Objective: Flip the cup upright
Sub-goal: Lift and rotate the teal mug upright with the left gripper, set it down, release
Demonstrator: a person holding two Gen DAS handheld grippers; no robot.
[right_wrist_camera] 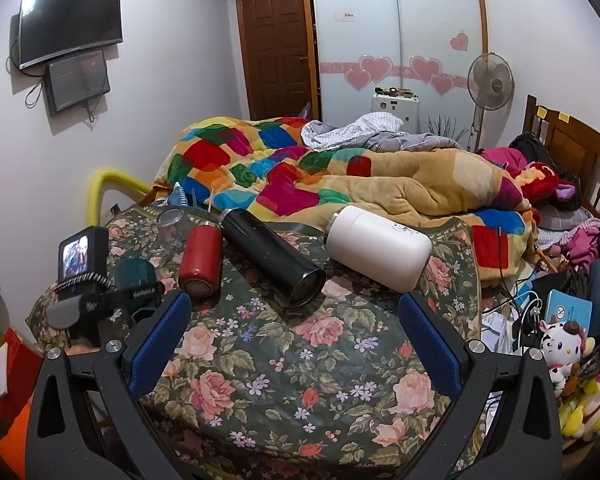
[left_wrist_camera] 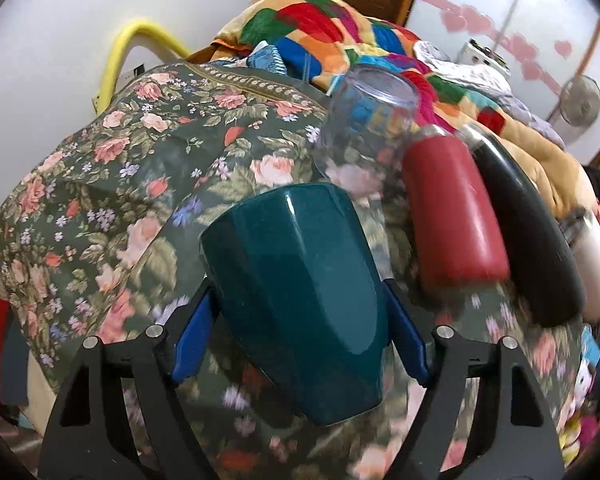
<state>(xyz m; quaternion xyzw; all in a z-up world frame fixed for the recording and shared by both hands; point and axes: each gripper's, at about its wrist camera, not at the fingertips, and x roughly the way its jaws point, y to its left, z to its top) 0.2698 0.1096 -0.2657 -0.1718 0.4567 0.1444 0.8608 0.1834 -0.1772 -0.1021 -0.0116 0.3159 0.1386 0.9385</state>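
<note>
Item, left to right: I am clamping my left tool (left_wrist_camera: pixel 300 320) on the teal cup (left_wrist_camera: pixel 296 292), tilted above the floral-covered table (left_wrist_camera: pixel 100 184) for righting; clear glass (left_wrist_camera: pixel 364 128), red bottle (left_wrist_camera: pixel 452 212), black flask (left_wrist_camera: pixel 528 232) are crowding its right; right tool (right_wrist_camera: pixel 296 340) is idling, pads apart.

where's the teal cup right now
The teal cup is clamped between the left gripper fingers, low-centre in the left wrist view, over the floral cloth, just before the clear glass and red bottle.
</note>
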